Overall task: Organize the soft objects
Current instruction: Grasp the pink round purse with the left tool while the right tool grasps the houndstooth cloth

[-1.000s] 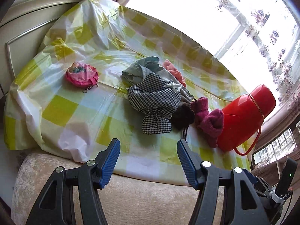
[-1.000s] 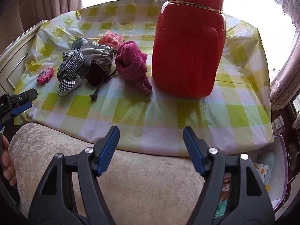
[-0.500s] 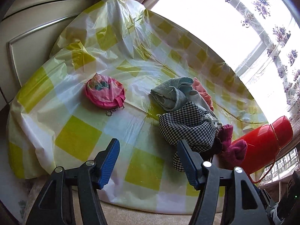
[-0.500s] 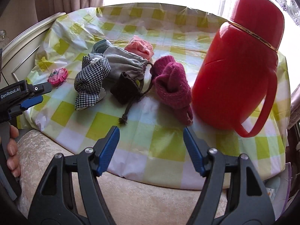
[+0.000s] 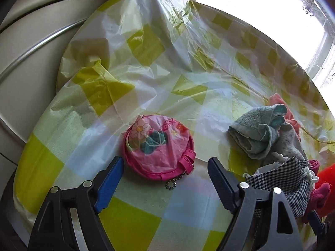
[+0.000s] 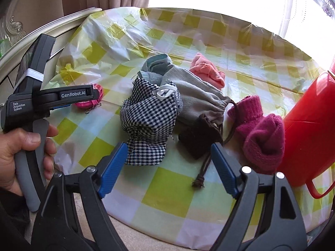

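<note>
Left wrist view: my left tool (image 5: 165, 179), jaws just widened, nothing gripped, nears the pouch (image 5: 159, 144); right tool (image 6: 167, 167) likewise above the unsorted pile (image 6: 173, 108).

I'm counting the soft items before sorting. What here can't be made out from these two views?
- Teal towel: right wrist view, mostly behind the checked pouch and grey drawstring bag.
- Pink round pouch: right wrist view, largely hidden by the left gripper's body.
- Red flask: cut off by the right edge in both views.
- Magenta knit: left wrist view, only a corner shows.
</note>
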Motion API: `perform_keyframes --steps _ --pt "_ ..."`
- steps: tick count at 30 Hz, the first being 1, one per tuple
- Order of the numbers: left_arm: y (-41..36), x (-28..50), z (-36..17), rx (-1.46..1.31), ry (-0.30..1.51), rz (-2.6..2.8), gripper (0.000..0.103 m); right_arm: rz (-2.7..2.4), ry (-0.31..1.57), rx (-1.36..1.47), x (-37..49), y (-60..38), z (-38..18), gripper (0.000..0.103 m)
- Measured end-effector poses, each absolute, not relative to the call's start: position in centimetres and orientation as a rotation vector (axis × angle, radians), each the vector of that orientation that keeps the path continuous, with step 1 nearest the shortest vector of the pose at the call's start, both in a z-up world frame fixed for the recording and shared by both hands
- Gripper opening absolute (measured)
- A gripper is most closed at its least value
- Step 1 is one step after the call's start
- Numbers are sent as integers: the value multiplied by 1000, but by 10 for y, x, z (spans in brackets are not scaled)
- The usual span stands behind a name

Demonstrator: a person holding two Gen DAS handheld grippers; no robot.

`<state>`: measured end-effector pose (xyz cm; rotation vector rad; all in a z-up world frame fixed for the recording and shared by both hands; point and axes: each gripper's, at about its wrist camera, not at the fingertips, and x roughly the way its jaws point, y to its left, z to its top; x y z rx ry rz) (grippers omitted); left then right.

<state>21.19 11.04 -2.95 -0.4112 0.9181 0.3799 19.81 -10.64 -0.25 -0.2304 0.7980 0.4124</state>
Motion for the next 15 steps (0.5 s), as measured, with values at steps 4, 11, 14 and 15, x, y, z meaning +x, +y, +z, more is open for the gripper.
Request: perform_keyframes --steps 4,11,14,15 --pt "106 221 -35 -342 923 398 84 412 816 -253 212 -94 -13 84" --pt "98 226 -37 -242 922 388 72 404 819 -280 230 -80 -23 84" --pt "96 225 -37 -243 914 367 72 407 799 -309 232 -73 -23 84" --pt "97 223 -36 -254 907 355 71 409 793 -322 231 -71 -24 84"
